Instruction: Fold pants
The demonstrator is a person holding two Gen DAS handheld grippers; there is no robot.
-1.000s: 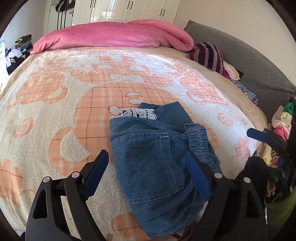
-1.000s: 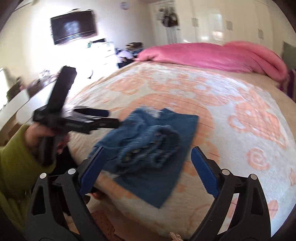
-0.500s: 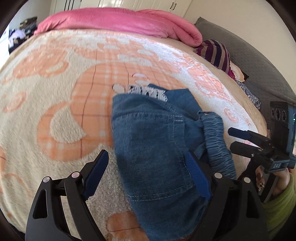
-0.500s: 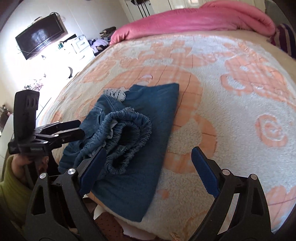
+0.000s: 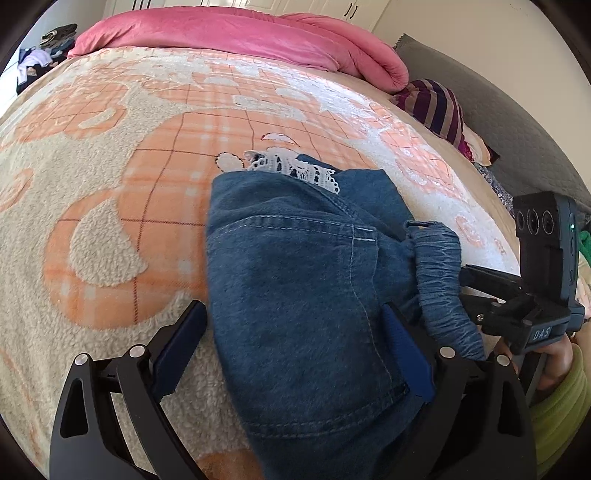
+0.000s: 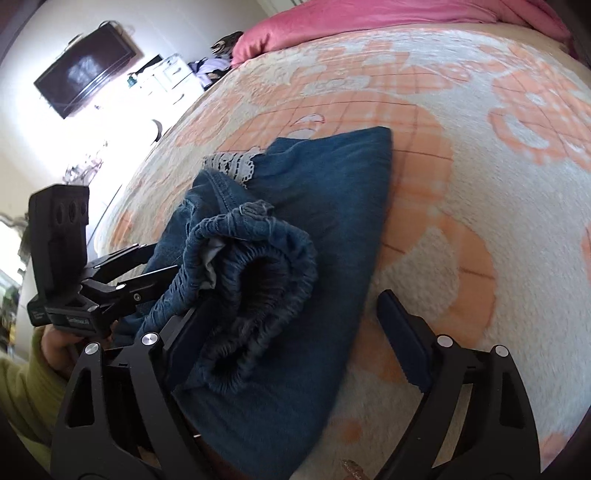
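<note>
Pants (image 5: 306, 295) of blue denim fill the lower centre of the left wrist view, lying in a folded bundle on the blanket (image 5: 110, 192) at the near edge of the bed. The cloth is mid-blue with pale stitching along a seam and a pocket edge. A strip of white lace trim (image 5: 295, 168) peeks out at the far end of the bundle, just above centre frame. The gathered elastic waistband (image 5: 443, 280) bunches up at the right of that view; in the right wrist view it shows as a rumpled open ring (image 6: 258, 280) in the lower centre, lying on a flatter folded layer of the same denim.

The blanket is fleecy, cream with orange checked shapes, and covers most of both frames. A pink duvet (image 5: 236, 33) lies rolled across the top of the frame, and a striped purple garment (image 5: 439, 107) sits at the upper right beside a grey headboard (image 5: 517, 122). A dark television (image 6: 85, 70) hangs on the wall in the upper left of the right wrist view.

The left gripper (image 5: 291, 354) stands wide open, its two blue pads either side of the denim at bottom centre. The right gripper (image 6: 295, 332) is likewise spread open, its left pad against the waistband and its right pad over bare blanket.

No containers show in either view.
</note>
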